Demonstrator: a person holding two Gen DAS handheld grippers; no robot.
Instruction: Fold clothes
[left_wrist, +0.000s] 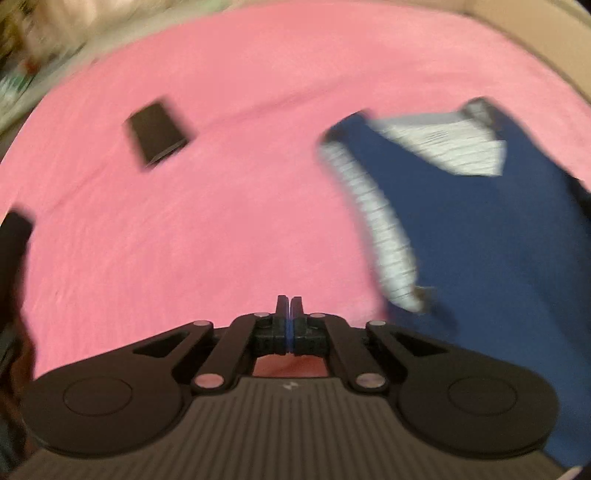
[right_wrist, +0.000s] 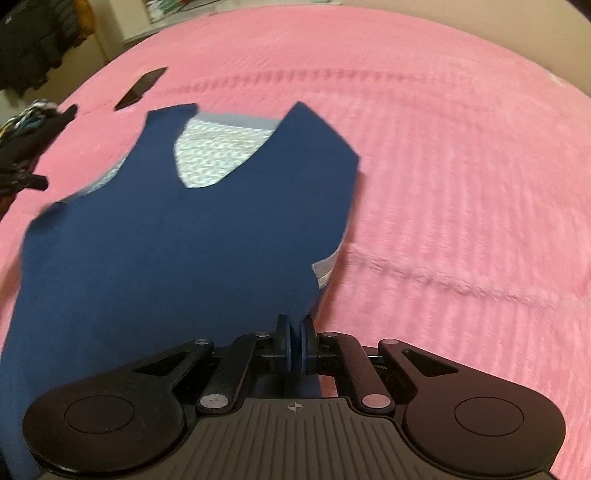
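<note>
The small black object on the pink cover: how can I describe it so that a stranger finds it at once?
Start from the wide pink blanket. The navy sleeveless top lies on it; beyond the top's shoulders, nearer the blanket's edge, lies the black object. It is flat, rectangular and rigid-looking, apart from the clothes.

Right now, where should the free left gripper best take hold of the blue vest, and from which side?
Probably the hem corner of the blue vest opposite the right gripper, approached from the vest's left edge: that edge hangs free over the pink blanket.
</note>
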